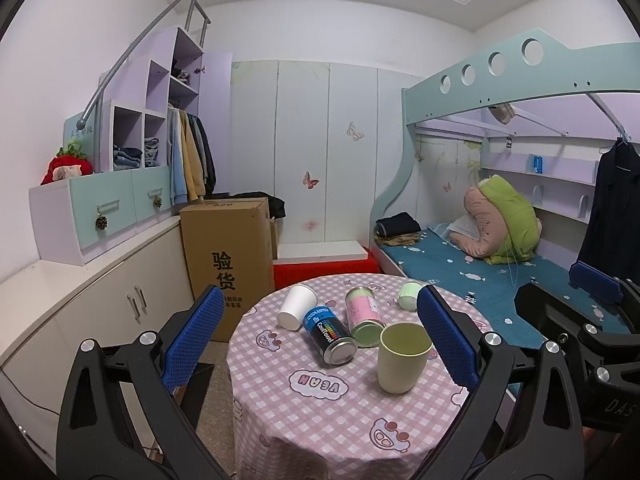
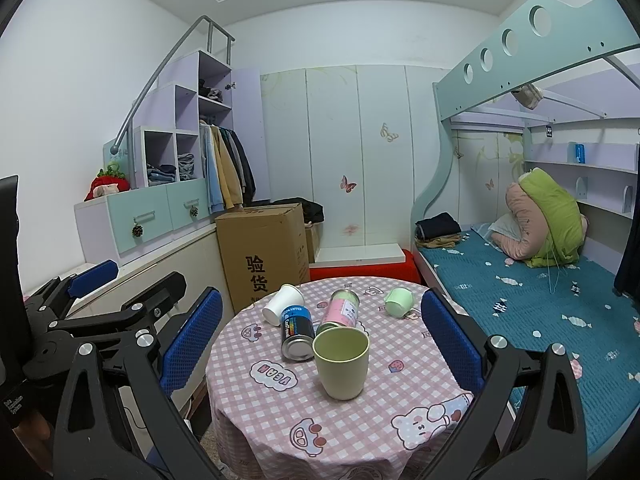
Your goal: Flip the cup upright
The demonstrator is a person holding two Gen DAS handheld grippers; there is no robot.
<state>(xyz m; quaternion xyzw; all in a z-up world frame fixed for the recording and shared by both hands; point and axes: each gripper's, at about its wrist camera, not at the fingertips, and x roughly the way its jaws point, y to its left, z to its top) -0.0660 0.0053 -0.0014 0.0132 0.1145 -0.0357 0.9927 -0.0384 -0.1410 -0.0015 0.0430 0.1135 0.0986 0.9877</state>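
A pale green cup [image 1: 402, 358] [image 2: 341, 362] stands upright on the round table with the pink checked cloth [image 1: 320, 420] [image 2: 280, 400]. A white paper cup [image 1: 296, 306] [image 2: 283, 304] lies on its side at the back left. A mint green cup [image 1: 410, 296] [image 2: 398, 301] lies on its side at the back right. My left gripper [image 1: 320, 344] is open and empty, held back above the table's near side. My right gripper [image 2: 322, 344] is open and empty, with the upright cup between its fingers' lines but farther off.
A black and blue can [image 1: 328, 334] [image 2: 297, 334] and a pink and green can [image 1: 363, 316] [image 2: 340, 312] lie on their sides mid-table. A cardboard box [image 1: 228, 256] stands left of the table. A bunk bed [image 1: 500, 264] is at the right, cabinets [image 1: 100, 300] at the left.
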